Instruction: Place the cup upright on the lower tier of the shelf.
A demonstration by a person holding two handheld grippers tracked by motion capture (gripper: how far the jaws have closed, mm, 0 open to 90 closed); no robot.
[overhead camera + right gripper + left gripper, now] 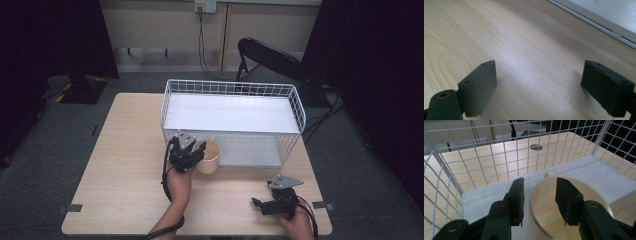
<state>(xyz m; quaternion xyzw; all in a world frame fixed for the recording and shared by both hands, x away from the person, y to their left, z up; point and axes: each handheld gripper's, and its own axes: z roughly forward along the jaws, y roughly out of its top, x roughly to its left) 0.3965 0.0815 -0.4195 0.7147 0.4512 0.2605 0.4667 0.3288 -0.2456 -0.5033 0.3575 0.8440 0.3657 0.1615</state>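
Observation:
A cream mug [209,157] stands at the front left of a white wire rack [230,87], on the edge of its white lower board [584,172]. My left gripper [192,149] is open and straddles the mug's near rim. In the left gripper view one jaw is outside the mug [544,220] and the other is inside it, neither pressing the wall, with the left gripper [539,185] pointing into the rack. My right gripper [261,200] is open near the table's front right edge. In the right gripper view, the right gripper [539,75] holds nothing above bare wood.
The rack has a white upper shelf [235,112] above the lower level, and wire mesh [499,162] closes its back and sides. The wooden table [125,165] lies bare to the left and front. A black folding chair [270,57] stands behind the table.

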